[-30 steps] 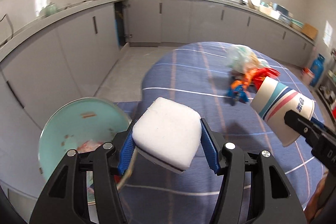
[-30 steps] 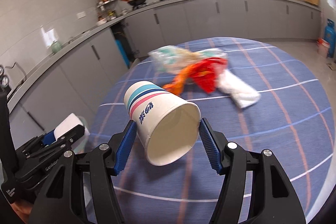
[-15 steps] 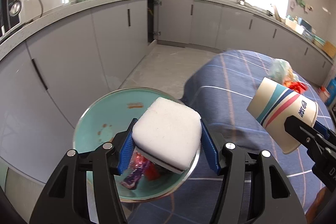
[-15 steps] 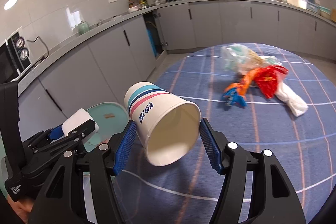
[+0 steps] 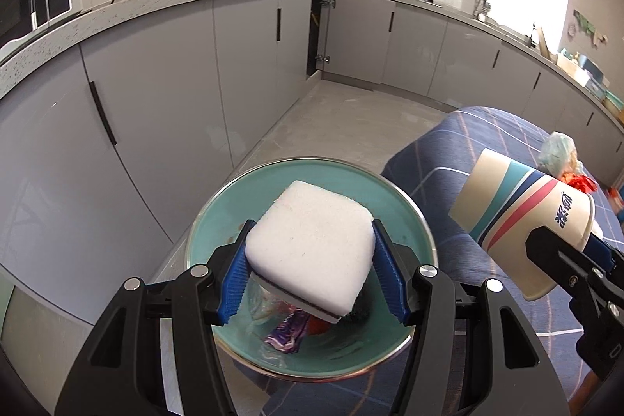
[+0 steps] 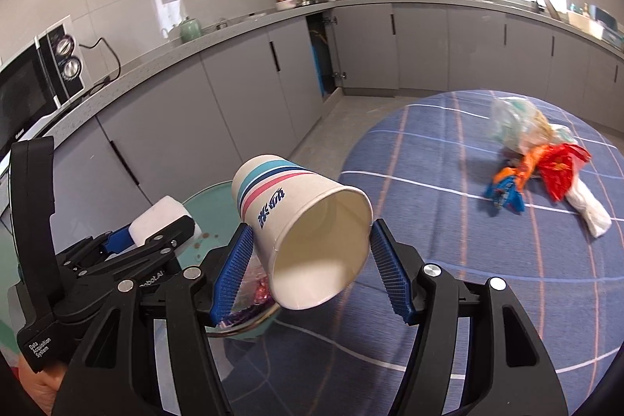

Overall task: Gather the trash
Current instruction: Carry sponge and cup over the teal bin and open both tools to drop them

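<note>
white sponge looks porous and matt, a dark scouring layer underneath. paper cup is smooth, faintly sheened, with printed stripes. teal plate is glossy glaze with a bright metallic-looking rim. tongs' fingers carry ribbed blue plastic pads on matt black plastic. woven checked cloth covers the worktop; crinkly shiny plastic wrappers lie on it.

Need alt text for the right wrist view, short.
The right tongs grip a striped paper cup on its side, mouth toward the camera. At left, the left tongs hold a white sponge over a teal dish; crumpled wrappers lie on the blue tablecloth.
</note>
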`<control>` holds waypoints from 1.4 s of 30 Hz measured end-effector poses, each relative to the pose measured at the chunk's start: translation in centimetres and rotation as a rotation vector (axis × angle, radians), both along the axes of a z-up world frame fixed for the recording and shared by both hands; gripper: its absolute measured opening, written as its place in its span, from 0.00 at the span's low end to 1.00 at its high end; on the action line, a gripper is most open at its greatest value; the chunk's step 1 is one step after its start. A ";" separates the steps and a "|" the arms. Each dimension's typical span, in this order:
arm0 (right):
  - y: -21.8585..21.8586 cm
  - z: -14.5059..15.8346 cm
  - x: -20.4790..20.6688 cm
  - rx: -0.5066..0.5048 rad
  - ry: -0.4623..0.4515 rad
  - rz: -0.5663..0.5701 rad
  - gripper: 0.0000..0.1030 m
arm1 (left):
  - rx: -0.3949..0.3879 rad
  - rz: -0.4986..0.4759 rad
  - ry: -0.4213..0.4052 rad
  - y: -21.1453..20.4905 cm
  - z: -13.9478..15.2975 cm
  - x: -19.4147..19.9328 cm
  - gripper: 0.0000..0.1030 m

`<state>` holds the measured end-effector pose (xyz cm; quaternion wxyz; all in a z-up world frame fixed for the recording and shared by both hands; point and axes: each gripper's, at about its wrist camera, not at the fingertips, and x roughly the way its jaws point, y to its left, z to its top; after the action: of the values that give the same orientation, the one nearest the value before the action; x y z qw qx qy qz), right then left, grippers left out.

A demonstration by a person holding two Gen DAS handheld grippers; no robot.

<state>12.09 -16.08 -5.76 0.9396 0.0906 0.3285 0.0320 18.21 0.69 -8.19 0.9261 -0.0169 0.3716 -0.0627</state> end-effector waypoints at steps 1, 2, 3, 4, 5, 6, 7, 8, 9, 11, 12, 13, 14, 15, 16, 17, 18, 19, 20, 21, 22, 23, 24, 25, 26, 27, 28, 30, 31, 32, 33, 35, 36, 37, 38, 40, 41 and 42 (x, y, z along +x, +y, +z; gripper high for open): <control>0.4 -0.1 0.2 -0.002 0.002 0.007 0.61 | -0.002 0.004 0.002 0.3 -0.1 0.1 0.55; 0.8 -0.1 0.4 -0.005 0.004 0.012 0.61 | -0.005 0.009 0.003 0.5 -0.1 0.2 0.55; 1.0 -0.2 0.5 -0.006 0.005 0.016 0.61 | -0.006 0.013 0.005 0.7 -0.2 0.3 0.55; 1.3 -0.2 0.7 -0.007 0.008 0.022 0.61 | -0.006 0.018 0.006 1.0 -0.3 0.4 0.55; 1.3 -0.3 0.8 -0.007 0.009 0.025 0.61 | -0.008 0.024 0.008 1.1 -0.4 0.5 0.55; 1.6 -0.4 1.0 -0.009 0.012 0.029 0.61 | -0.010 0.029 0.011 1.4 -0.5 0.6 0.55; 1.9 -0.5 1.2 -0.010 0.013 0.032 0.61 | -0.012 0.032 0.014 1.5 -0.6 0.7 0.55; 2.1 -0.6 1.4 -0.012 0.015 0.035 0.61 | -0.015 0.038 0.020 1.8 -0.8 0.9 0.56; 2.2 -0.7 1.5 -0.012 0.017 0.037 0.61 | -0.016 0.044 0.024 2.0 -1.0 1.0 0.56; 2.6 -1.0 1.8 -0.012 0.022 0.041 0.61 | -0.021 0.055 0.033 2.5 -1.3 1.2 0.56; 2.7 -1.1 1.9 -0.012 0.025 0.043 0.61 | -0.023 0.059 0.037 2.7 -1.4 1.3 0.56; 2.9 -1.2 2.0 -0.013 0.028 0.046 0.61 | -0.024 0.063 0.040 2.9 -1.6 1.4 0.56; 3.1 -1.4 2.1 -0.015 0.031 0.048 0.61 | -0.024 0.066 0.043 3.2 -1.7 1.6 0.56; 3.3 -1.5 2.2 -0.016 0.034 0.049 0.61 | -0.025 0.071 0.046 3.4 -1.9 1.7 0.56; 3.4 -1.6 2.3 -0.018 0.037 0.051 0.61 | -0.027 0.076 0.050 3.6 -2.0 1.8 0.56; 3.3 -1.7 2.5 -0.019 0.040 0.052 0.61 | -0.028 0.079 0.052 3.7 -2.1 1.9 0.56; 3.4 -1.9 2.7 -0.021 0.046 0.052 0.61 | -0.028 0.082 0.056 3.7 -2.2 2.1 0.56; 3.5 -2.1 2.8 -0.021 0.050 0.052 0.61 | -0.027 0.084 0.060 3.8 -2.4 2.2 0.56; 3.6 -2.2 3.0 -0.021 0.055 0.052 0.61 | -0.027 0.085 0.065 3.8 -2.6 2.3 0.56; 3.7 -2.5 3.2 -0.020 0.063 0.051 0.61 | -0.028 0.086 0.070 3.9 -2.8 2.4 0.56; 3.8 -2.7 3.4 -0.021 0.067 0.052 0.61 | -0.028 0.086 0.075 3.9 -3.0 2.5 0.56; 4.0 -2.9 3.6 -0.025 0.071 0.053 0.62 | -0.028 0.085 0.080 3.8 -3.2 2.6 0.56; 4.1 -3.0 3.7 -0.028 0.073 0.055 0.62 | -0.026 0.082 0.091 3.7 -3.5 2.7 0.56; 4.3 -3.1 3.9 -0.031 0.077 0.057 0.62 | -0.025 0.079 0.098 3.6 -3.7 2.9 0.56; 4.6 -3.4 4.2 -0.034 0.084 0.060 0.62 | -0.027 0.076 0.112 3.5 -4.1 3.1 0.56; 4.7 -3.6 4.3 -0.035 0.088 0.061 0.62 | -0.028 0.076 0.118 3.5 -4.2 3.2 0.56; 4.8 -3.8 4.5 -0.037 0.093 0.063 0.62 | -0.030 0.073 0.127 3.4 -4.5 3.4 0.56; 5.1 -4.2 5.0 -0.044 0.103 0.065 0.62 | -0.027 0.072 0.135 3.4 -4.9 3.6 0.56; 5.2 -4.4 5.1 -0.045 0.106 0.066 0.62 | -0.026 0.072 0.137 3.3 -5.0 3.6 0.56; 5.3 -4.6 5.4 -0.048 0.111 0.064 0.62 | -0.025 0.076 0.141 3.4 -5.1 3.7 0.56; 5.4 -4.7 5.6 -0.048 0.115 0.063 0.63 | -0.025 0.081 0.144 3.5 -5.2 3.8 0.56; 5.5 -4.9 6.0 -0.047 0.123 0.063 0.63 | -0.024 0.088 0.150 3.8 -5.4 4.1 0.56; 5.6 -5.1 6.2 -0.047 0.127 0.064 0.63 | -0.022 0.091 0.151 3.8 -5.5 4.2 0.56; 5.6 -5.2 6.3 -0.048 0.128 0.065 0.63 | -0.022 0.092 0.153 3.9 -5.6 4.3 0.56; 5.7 -5.3 6.5 -0.049 0.131 0.066 0.63 | -0.021 0.094 0.154 4.0 -5.7 4.4 0.56; 5.9 -5.5 6.7 -0.052 0.135 0.068 0.63 | -0.019 0.100 0.159 4.1 -6.0 4.6 0.56; 6.0 -5.7 6.8 -0.053 0.139 0.068 0.64 | -0.018 0.103 0.161 4.2 -6.1 4.7 0.56; 6.0 -5.8 7.0 -0.054 0.142 0.067 0.65 | -0.015 0.105 0.163 4.2 -6.2 4.8 0.56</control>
<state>19.07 -10.06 -11.54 0.9144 0.0563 0.3980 0.0483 23.04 4.93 -14.39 0.8947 -0.0484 0.4437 -0.0155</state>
